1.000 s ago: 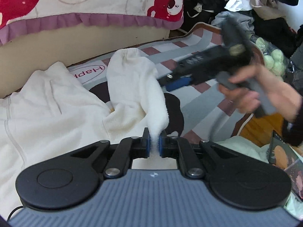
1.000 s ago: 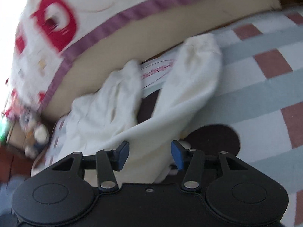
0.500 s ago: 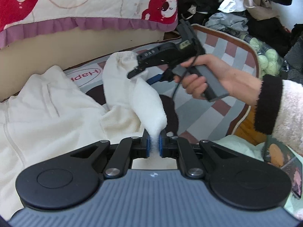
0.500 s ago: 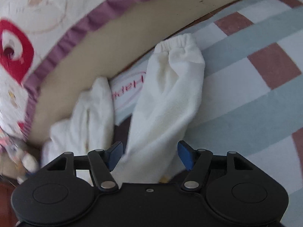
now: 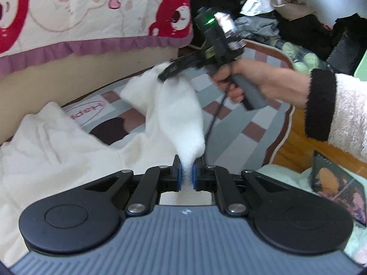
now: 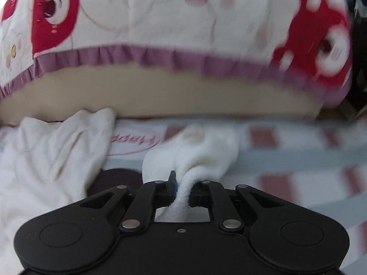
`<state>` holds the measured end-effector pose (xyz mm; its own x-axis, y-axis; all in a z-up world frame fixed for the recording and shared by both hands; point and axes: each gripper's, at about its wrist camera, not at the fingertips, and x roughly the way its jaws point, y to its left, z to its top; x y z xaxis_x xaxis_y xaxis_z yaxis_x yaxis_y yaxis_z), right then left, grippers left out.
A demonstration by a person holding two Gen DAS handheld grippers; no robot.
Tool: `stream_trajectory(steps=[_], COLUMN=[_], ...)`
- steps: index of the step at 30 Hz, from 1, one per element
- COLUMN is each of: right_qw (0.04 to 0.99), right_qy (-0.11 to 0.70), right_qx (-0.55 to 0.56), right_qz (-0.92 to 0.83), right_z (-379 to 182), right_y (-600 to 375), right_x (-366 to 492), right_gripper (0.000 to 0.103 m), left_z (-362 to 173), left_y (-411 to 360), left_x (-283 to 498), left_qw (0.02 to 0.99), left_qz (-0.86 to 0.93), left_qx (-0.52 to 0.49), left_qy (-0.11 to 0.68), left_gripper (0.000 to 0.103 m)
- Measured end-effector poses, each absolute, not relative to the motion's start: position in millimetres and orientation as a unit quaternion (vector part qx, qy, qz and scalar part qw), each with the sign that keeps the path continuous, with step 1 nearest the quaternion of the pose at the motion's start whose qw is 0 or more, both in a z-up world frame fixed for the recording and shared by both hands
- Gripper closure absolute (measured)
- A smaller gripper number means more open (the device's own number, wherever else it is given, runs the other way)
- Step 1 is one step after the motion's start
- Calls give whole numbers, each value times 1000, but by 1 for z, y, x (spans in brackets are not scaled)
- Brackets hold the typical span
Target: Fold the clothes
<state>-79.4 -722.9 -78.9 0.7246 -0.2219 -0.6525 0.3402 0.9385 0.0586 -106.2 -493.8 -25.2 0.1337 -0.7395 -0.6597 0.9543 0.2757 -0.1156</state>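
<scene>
A cream fleece garment (image 5: 45, 142) lies on a patterned mat (image 5: 240, 142), its body to the left. One sleeve (image 5: 179, 114) is lifted between both grippers. My left gripper (image 5: 187, 175) is shut on the sleeve's near part, with fabric bunched between the blue pads. Further along, near the cuff, a person's hand (image 5: 263, 80) holds my right gripper (image 5: 164, 76). In the right wrist view the right gripper (image 6: 182, 190) has its jaws closing, pinching a fold of the sleeve (image 6: 206, 151). The garment's body (image 6: 52, 155) lies to its left.
A bed with a red-bear cover (image 5: 91, 11) and purple frill runs along the far side of the mat. A pile of dark clothes (image 5: 286, 4) fills the back right. Wooden floor (image 5: 296, 146) and a dark book (image 5: 337, 183) lie to the right.
The right gripper swung over the sleeve with open jaws, then closed on it near the cuff and lifted it. The left gripper kept its grip and stayed in place.
</scene>
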Motion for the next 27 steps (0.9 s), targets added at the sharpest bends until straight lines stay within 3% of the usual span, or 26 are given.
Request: stream_trajectory(steps=[5,9,11,12,14,16,17,20,27], right_qw=[928,915,900,892,876,858,852,841,812], right_qy=[302,331,365,381,396,401,398,378,379], right_qx=[-2,-18,26,47,127,210,246,323,366], right_qz=[-217,-231,-236,-238,-243,-243,-236,-213,-252], right_z=[-34,-49,-70,-80,-93,-103,-104,-113,-161], right_y=[-738,-750,-766,-774,-794,-812,-819,-831,-839], right_x=[-142,-165,-164,-163,-165,-169,-171,-175,-157], right_gripper=[94,94,84,84,73,66,55,38,37], left_z=[-28,-53,-75,-85,-94,-95,-94,-94,-123], left_y=[-520,-549,-562,-566,-560,-544,-535,-516,-522], left_x=[-114,-108,-103,-101,-97,-90,-85,-71,-63], left_qw=[705,678,665,659,653,653,655,665,653], left_qz=[-612,-616,-596,-584,-578,-581,-584,-576,-548], left_qx=[164,160,176,188,189,159,138,91,113], left_qy=[319,368,414,436,452,458,461,467,510], left_gripper=[95,92,84,81,80,70,68,63,63])
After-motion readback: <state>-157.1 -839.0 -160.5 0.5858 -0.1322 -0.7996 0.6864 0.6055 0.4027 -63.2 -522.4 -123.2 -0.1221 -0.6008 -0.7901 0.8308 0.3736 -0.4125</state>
